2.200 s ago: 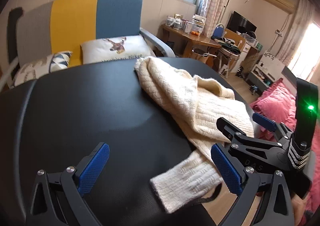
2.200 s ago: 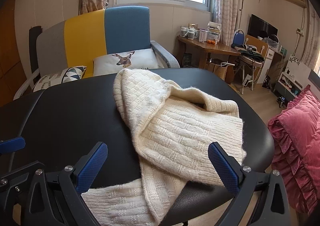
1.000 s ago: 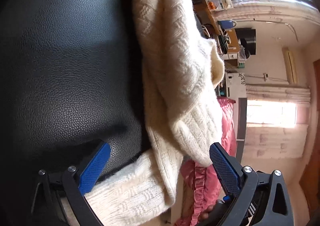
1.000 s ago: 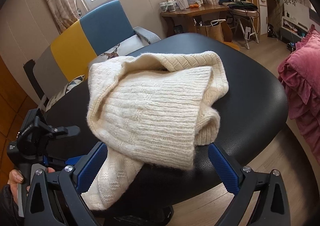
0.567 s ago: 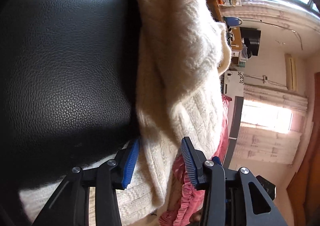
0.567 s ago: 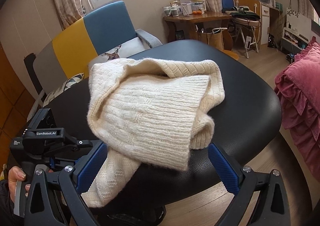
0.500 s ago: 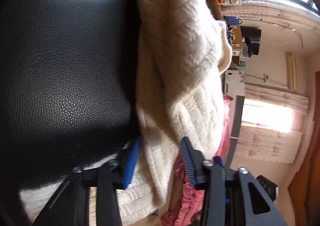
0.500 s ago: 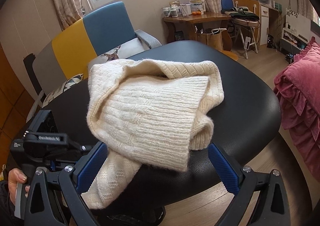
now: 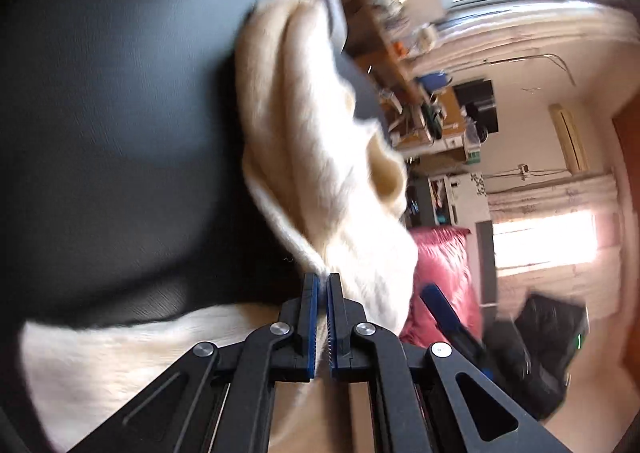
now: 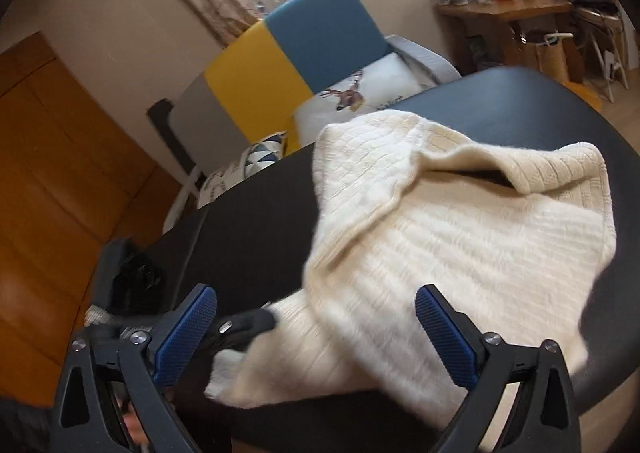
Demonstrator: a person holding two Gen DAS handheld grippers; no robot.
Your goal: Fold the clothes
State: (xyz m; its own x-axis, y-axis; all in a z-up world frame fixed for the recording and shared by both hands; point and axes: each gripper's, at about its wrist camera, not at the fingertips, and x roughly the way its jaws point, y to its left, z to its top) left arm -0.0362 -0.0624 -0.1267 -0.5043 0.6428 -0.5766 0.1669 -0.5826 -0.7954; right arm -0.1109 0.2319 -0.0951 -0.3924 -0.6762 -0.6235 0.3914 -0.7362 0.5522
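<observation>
Left gripper [image 9: 323, 281] clenched on cream sweater [image 9: 316, 157] edge at black table [image 9: 112, 125] rim. Right gripper [image 10: 316, 317] released; only its view shows the sofa [image 10: 304, 49] beyond the table.

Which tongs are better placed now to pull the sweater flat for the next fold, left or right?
Left, probably. The left tongs are shut on the cream sweater edge, while the right tongs are open and grip nothing.
</observation>
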